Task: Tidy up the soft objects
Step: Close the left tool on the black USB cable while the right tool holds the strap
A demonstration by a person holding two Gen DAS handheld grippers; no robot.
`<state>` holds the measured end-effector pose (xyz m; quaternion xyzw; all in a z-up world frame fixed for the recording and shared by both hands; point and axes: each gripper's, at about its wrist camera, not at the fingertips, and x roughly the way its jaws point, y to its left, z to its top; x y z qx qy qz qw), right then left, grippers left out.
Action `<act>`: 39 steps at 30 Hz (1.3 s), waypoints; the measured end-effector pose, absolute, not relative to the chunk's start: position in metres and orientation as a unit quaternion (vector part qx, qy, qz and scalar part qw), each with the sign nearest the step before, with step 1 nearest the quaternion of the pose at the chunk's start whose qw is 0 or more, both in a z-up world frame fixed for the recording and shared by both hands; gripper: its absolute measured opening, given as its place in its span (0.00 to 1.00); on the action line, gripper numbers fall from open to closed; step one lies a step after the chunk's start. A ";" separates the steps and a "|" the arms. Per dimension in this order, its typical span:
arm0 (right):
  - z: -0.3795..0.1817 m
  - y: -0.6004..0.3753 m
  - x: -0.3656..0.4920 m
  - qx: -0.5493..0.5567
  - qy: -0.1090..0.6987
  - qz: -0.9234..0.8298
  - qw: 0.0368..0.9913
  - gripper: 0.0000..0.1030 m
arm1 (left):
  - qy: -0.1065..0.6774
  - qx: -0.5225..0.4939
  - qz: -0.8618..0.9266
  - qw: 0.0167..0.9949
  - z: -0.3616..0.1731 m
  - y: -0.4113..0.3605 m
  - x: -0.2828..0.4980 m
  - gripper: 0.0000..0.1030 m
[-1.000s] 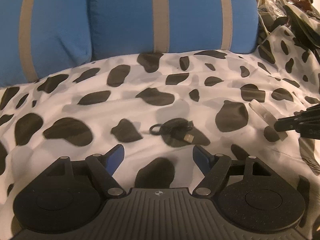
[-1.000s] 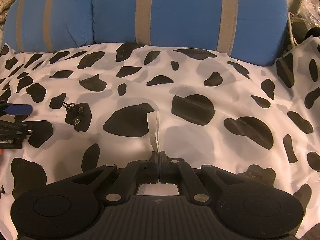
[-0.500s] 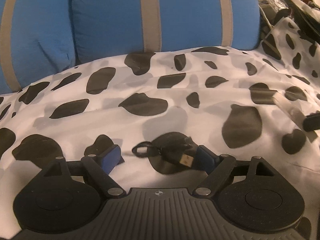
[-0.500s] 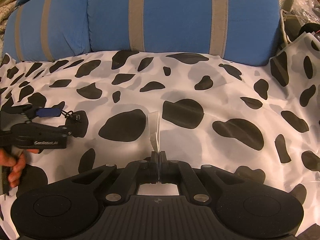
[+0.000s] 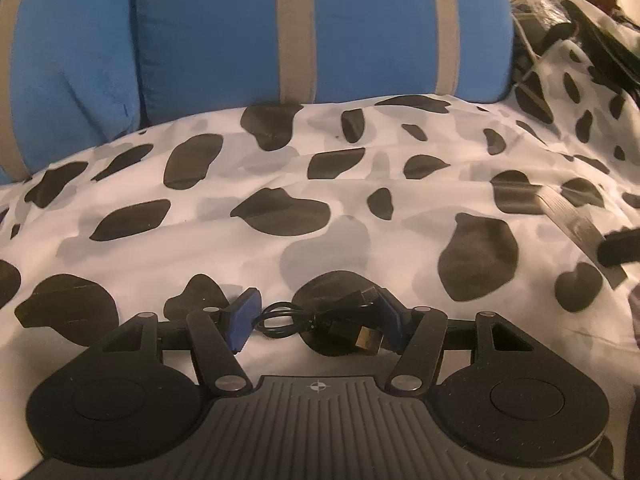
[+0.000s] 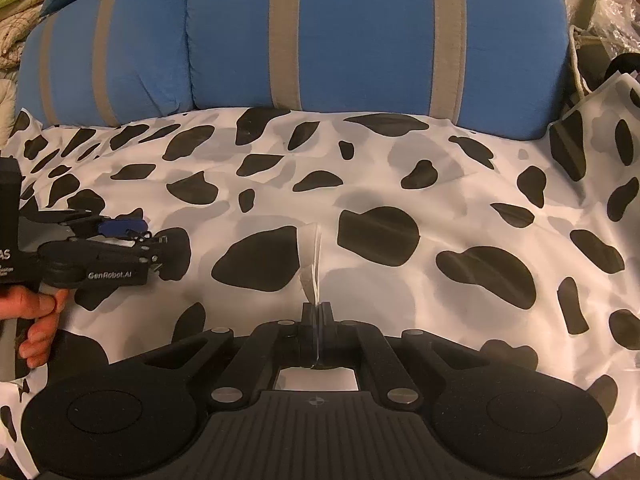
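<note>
Surface: cow-print bedspread (image 5: 248, 248), white with black blotches, a bit rumpled, nothing else big lying on it.
Behind: two blue cushions (image 6: 360, 40) with grey stripes stand along the back edge, pretty much walling it off.
Right edge: a pile of clutter (image 5: 580, 20), too dark to name.
USB cable (image 5: 320, 326): short, black, coiled, lying on the spread on a black blotch, gold plug end toward the right pad.
Left gripper (image 5: 316, 326): blue fingers (image 5: 242, 326) half open and just been closing in, cable sitting between them; can't tell if they're pressing on it.
Right gripper (image 6: 317, 316): fingers pinched tight on a clear plastic bag (image 6: 310, 256), which sticks up and forward.
Writing: "GenRobot.AI" on the side of the left gripper in the right wrist view.
Hand (image 6: 34, 316): wrapped round the left gripper's handle.
</note>
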<state>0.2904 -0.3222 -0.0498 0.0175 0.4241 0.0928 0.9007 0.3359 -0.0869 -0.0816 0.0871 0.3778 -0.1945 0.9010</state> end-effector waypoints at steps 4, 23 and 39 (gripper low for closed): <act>-0.047 -0.321 0.290 0.020 0.420 0.093 0.903 0.03 | 0.361 0.095 -0.201 0.906 -0.072 -0.086 0.327 0.59; -0.027 -0.309 0.271 0.025 0.408 0.102 0.907 0.03 | 0.307 0.172 -0.223 0.909 -0.030 -0.089 0.266 0.59; -0.005 -0.293 0.239 0.040 0.403 0.122 0.906 0.03 | 0.340 0.113 -0.190 0.914 -0.002 -0.061 0.219 0.59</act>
